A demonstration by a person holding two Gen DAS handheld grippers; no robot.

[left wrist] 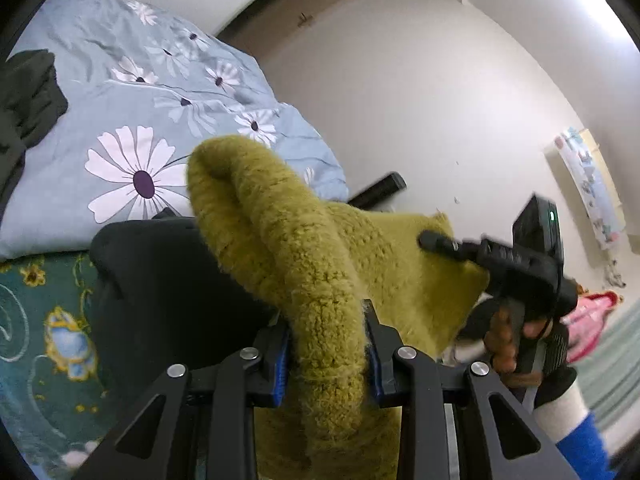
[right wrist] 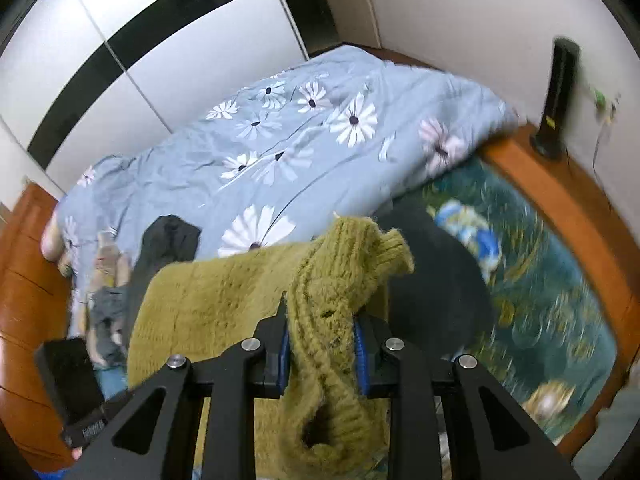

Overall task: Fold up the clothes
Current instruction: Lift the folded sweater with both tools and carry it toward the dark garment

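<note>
While both tools hang above the bed (right wrist: pixel 580 216), the left gripper (left wrist: pixel 326 344) and right gripper (right wrist: pixel 320 340) each pinch a bunched fold of the olive-green knitted sweater (right wrist: pixel 224 300) stretched between them.

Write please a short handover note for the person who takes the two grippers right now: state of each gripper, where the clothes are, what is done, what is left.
Left gripper: shut on a thick roll of the olive sweater.
Right gripper: shut on a bunched knitted part of the same sweater.
Sweater is lifted above the bed; black garment lies beneath it, more clothes on the floral duvet.
Done: sweater picked up.
Left: spread and fold it, then the others.
</note>
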